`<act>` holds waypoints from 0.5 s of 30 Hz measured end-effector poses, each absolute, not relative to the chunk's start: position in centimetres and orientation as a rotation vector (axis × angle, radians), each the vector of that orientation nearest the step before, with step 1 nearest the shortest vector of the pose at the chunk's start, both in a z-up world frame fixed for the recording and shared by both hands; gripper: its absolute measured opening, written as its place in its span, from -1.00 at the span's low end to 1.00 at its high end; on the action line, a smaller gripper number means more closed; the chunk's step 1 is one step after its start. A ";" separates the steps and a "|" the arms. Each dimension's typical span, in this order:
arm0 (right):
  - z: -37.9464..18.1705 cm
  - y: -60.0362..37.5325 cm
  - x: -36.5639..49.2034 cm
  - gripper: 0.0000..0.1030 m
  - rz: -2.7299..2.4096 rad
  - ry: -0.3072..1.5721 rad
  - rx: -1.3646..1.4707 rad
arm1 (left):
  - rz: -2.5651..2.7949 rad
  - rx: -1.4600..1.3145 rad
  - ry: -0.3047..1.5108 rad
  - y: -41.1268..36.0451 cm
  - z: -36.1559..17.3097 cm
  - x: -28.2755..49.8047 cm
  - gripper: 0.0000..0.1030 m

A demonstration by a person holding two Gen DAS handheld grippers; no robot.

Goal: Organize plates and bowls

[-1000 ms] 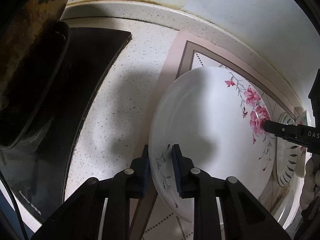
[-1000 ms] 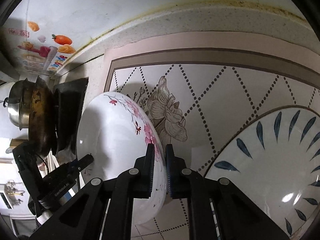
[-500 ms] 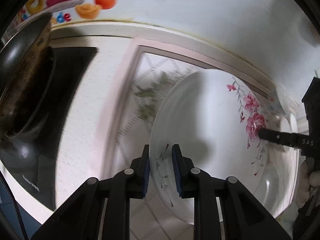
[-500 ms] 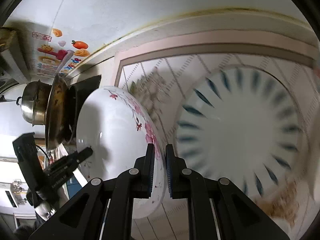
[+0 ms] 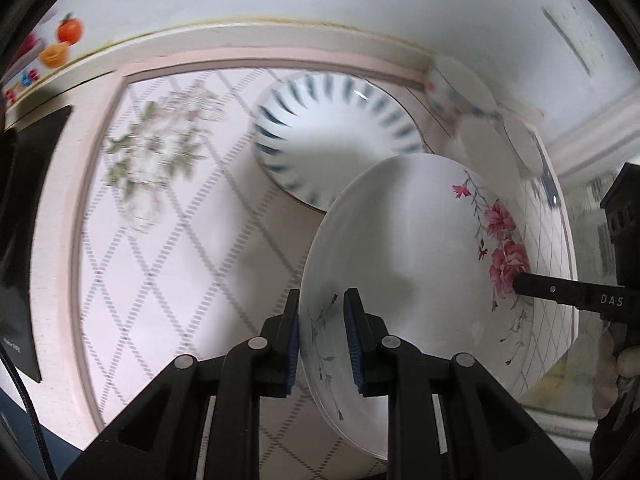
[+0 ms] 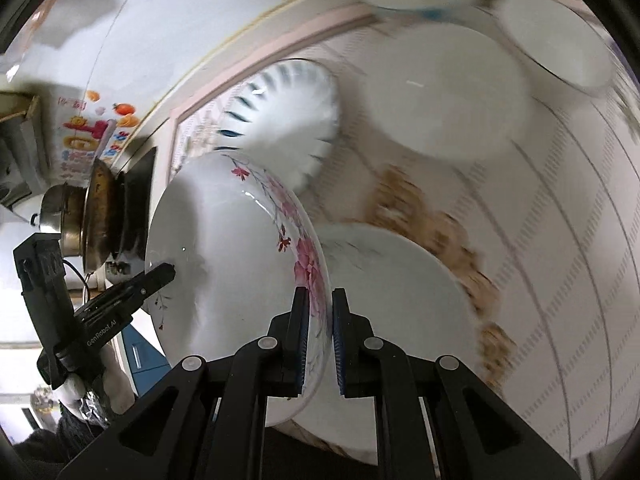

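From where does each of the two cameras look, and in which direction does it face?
Left wrist: sits behind the left tongs, faces the flowered plate, the blue-striped bowl; the right tongs show opposite.
Right wrist: sits behind the right tongs, faces the same plate's other rim; the left tongs show.
Shared: plate, bowl, patterned mat.

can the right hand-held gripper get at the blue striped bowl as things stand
Probably not. The right hand-held gripper is shut on the flowered plate's rim, shared with the left hand-held gripper. The blue striped bowl lies beyond, so it must let go first.
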State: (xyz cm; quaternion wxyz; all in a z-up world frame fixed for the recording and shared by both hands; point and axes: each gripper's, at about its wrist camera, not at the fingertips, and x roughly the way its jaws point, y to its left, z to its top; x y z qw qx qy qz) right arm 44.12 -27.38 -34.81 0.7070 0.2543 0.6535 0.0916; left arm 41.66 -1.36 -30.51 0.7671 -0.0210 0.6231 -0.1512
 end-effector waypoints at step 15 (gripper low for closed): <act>-39.2 -32.5 39.6 -0.75 0.188 1.492 0.578 | -0.284 0.082 1.436 -6.0 -34.1 40.1 -0.64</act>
